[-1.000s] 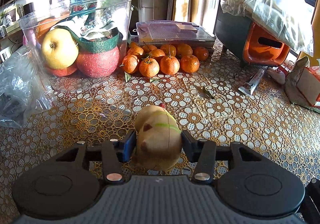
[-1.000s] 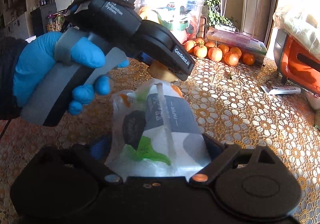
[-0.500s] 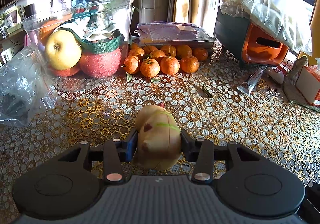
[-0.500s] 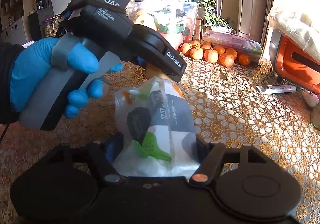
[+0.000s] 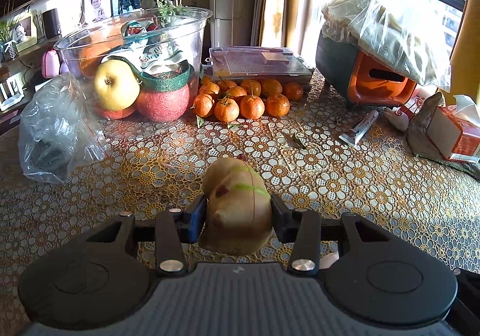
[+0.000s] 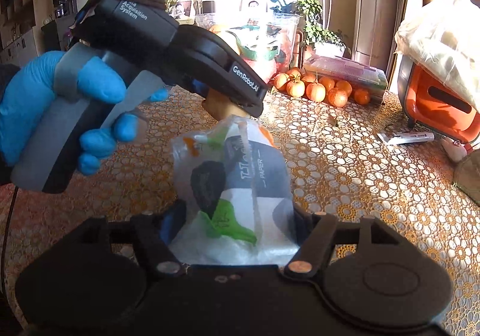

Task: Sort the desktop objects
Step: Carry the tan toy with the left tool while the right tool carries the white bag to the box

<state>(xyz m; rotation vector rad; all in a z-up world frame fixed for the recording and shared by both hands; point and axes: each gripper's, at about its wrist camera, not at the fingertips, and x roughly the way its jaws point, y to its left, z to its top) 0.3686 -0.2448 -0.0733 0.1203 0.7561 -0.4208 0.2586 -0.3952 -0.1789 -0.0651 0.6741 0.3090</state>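
Left wrist view: the left claw (image 5: 238,211) grips a tan fruit (image 5: 237,210) above the worktop (image 5: 345,186). The right claw (image 6: 232,228) clamps a tissue pack (image 6: 240,195). Carry the fruit level to the bowl (image 5: 135,66), probably its place, and clear the rim.

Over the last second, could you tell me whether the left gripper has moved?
Yes. The left gripper, shut on the pear, has drawn back and up: the clear tub and tangerines sit higher and smaller.
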